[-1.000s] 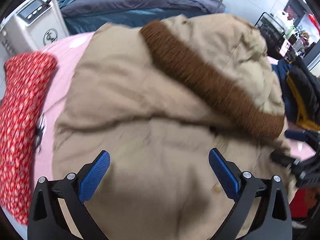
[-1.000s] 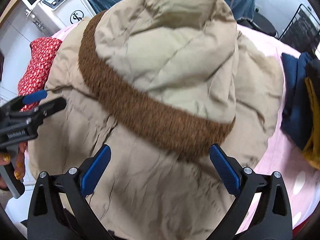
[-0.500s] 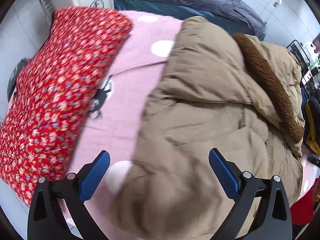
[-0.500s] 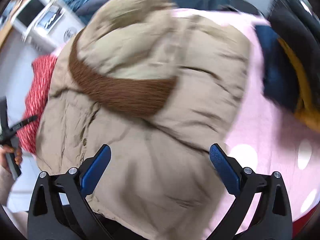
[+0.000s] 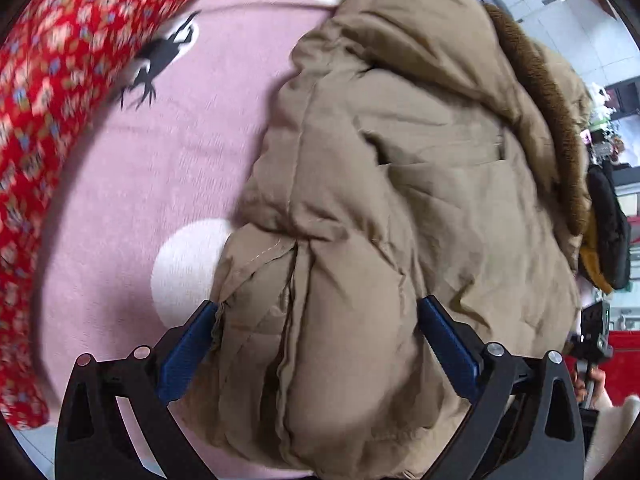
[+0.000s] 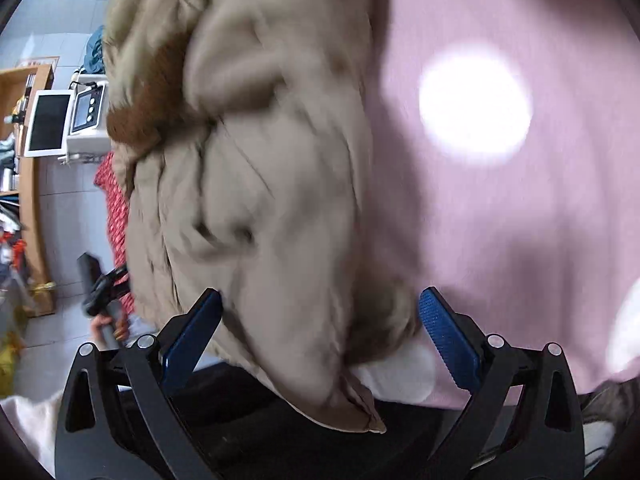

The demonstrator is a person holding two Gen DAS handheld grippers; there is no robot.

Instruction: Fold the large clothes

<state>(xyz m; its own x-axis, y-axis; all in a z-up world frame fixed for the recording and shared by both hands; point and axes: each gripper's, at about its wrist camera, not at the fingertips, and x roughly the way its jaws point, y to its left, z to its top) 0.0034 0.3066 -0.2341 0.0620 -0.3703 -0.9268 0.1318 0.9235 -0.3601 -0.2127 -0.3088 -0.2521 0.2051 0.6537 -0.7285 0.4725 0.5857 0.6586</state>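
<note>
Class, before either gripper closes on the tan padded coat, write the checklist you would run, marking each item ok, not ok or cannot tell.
1. Left gripper open: ok.
2. Right gripper open: ok.
3. Coat edge between the left fingers: ok.
4. Coat corner between the right fingers: ok, though blurred.
5. Red floral fabric apart from the coat: ok.
6. Fur trim lying flat: cannot tell.

left wrist view close above the puffy tan hooded coat (image 5: 400, 200), facing its left edge, right wrist view close at its right edge, both sharing the coat (image 6: 260, 200) and pink white-dotted bedcover (image 5: 160, 180)
</note>
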